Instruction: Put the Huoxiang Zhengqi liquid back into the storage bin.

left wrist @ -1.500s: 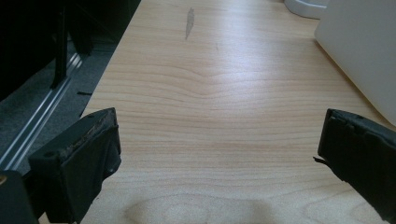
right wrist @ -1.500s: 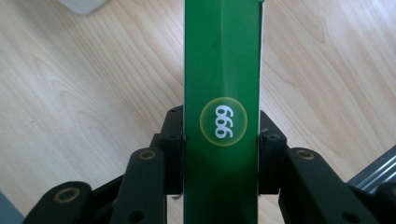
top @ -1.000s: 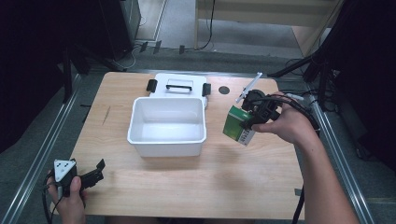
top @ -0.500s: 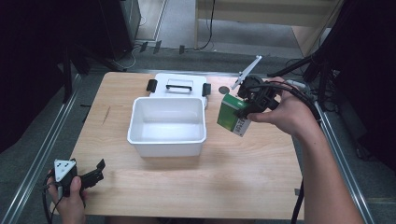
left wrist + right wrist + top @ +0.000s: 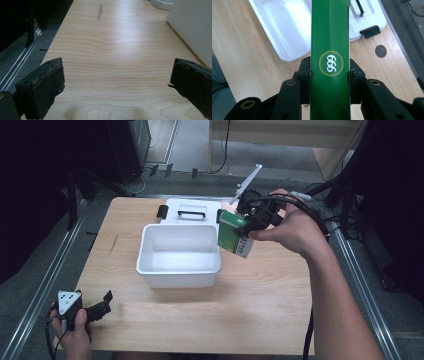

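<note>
Right gripper (image 5: 246, 227) is clamped tight on a green box (image 5: 234, 233), one jaw on each narrow side. In the right gripper view you can see the box (image 5: 330, 50) squeezed between the jaws, running straight up toward 12 o'clock, with a round "999" sticker facing the camera. So the box is up in the air, tilted, not on the table.

From the high view it hangs right at the 3 o'clock edge of the white bin (image 5: 178, 279), pretty much over the rim at the bin's far right corner. The bin's lid (image 5: 192, 210) lies flat just past it at 12 o'clock.

My read: this is the carry step, with the box on its way into the bin. The next move probably needs a short slide toward 9 o'clock so the whole box clears the rim, then down and release. The tilt could make a corner catch on the wall, so levelling it first seems smart.

Left gripper (image 5: 95, 310) sits idle at the table's (image 5: 260, 315) near-left corner, around 7 o'clock from the bin, jaws spread wide with nothing between them.
</note>
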A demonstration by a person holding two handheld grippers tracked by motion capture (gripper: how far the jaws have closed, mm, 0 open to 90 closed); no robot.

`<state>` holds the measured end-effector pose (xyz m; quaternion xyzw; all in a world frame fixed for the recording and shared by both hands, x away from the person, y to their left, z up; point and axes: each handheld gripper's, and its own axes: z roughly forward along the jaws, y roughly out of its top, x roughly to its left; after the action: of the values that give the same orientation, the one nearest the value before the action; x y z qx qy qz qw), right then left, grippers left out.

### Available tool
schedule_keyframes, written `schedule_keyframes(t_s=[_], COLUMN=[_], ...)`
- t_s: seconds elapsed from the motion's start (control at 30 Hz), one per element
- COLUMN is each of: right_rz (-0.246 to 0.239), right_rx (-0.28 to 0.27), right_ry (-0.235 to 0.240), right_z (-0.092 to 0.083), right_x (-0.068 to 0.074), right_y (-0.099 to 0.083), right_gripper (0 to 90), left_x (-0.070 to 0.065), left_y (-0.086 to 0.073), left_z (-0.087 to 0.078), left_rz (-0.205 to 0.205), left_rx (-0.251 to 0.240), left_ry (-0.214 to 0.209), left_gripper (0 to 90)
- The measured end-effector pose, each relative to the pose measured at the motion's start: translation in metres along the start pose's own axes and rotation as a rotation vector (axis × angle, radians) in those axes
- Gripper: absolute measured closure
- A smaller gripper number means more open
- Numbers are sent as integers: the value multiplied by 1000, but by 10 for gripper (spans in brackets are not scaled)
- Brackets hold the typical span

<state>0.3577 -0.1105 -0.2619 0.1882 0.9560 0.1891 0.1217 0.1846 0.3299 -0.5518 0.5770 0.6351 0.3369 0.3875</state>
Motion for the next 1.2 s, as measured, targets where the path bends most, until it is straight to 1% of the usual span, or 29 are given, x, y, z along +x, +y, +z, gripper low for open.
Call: schedule_keyframes(t_s=[0.03, 0.07, 0.13, 0.3, 0.33, 0.37, 0.43, 0.5, 0.57, 0.63, 0.67, 0.7, 0.73, 0.77, 0.87, 0.9, 0.93, 0.97, 1.0, 1.03, 1.07, 1.13, 1.17, 1.2], right_rz=[-14, -14, -29, -51, -56, -56, -69, -68, -86, -86, -101, -101, -113, -113, -140, -140, -162, -162, -193, -193, -220, -274, -274, -312], right_rx=[-3, -3, -8, -10, -9, -9, -15, -15, -19, -20, -32, -32, -44, -44, -52, -52, -53, -53, -54, -54, -58, -66, -66, -69], right_ry=[6, 6, 20, 28, 33, 33, 40, 44, 55, 58, 64, 64, 70, 70, 84, 84, 98, 98, 107, 107, 109, 131, 131, 142], right_z=[2, 2, 6, 10, 12, 12, 16, 18, 23, 24, 26, 26, 29, 29, 35, 35, 40, 40, 44, 44, 47, 54, 54, 60], right_x=[3, 3, 7, 12, 15, 15, 18, 19, 22, 24, 26, 26, 28, 28, 31, 31, 33, 33, 34, 34, 35, 35, 35, 35], right_y=[7, 7, 15, 25, 30, 30, 36, 38, 43, 44, 47, 47, 50, 50, 55, 55, 56, 56, 57, 57, 57, 56, 56, 54], right_gripper=[645, 645, 645, 644, 644, 644, 644, 644, 644, 644, 644, 644, 644, 644, 644, 644, 644, 644, 644, 644, 644, 644, 644, 644], left_x=[0, 0, 0, 1, 0, 0, 1, 1, 1, 1, 1, 1, 1, 1, 1, 1, 1, 1, 1, 1, 1, 1, 1, 1], left_y=[0, 0, 0, 0, 0, 0, 0, 0, 0, 0, 0, 0, 0, 0, 0, 0, 0, 0, 0, 0, 0, 0, 0, 0], left_z=[0, 0, 0, 0, 0, 0, 0, 0, 0, 0, 1, 1, 1, 1, 1, 1, 1, 1, 1, 1, 1, 1, 1, 1], left_rz=[0, -2, -3, -4, -5, -5, -5, -5, -5, -6, -9, -9, -8, -9, -9, -9, -12, -12, -10, -10, -10, -11, -11, -11], left_rx=[0, 0, 0, 3, 4, 4, 4, 4, 4, 4, 2, 2, 3, 2, 3, 3, 4, 4, 4, 4, 4, 6, 6, 6], left_ry=[-1, -1, -2, -2, -2, -2, -2, -2, -4, -5, -6, -6, -6, -6, -6, -6, -6, -6, -7, -7, -7, -7, -7, -7], left_gripper=[0, 0, 0, 0, 0, 0, 0, 0, 0, 0, 0, 0, 0, 0, 0, 0, 0, 0, 0, 0, 0, 0, 0, 0])
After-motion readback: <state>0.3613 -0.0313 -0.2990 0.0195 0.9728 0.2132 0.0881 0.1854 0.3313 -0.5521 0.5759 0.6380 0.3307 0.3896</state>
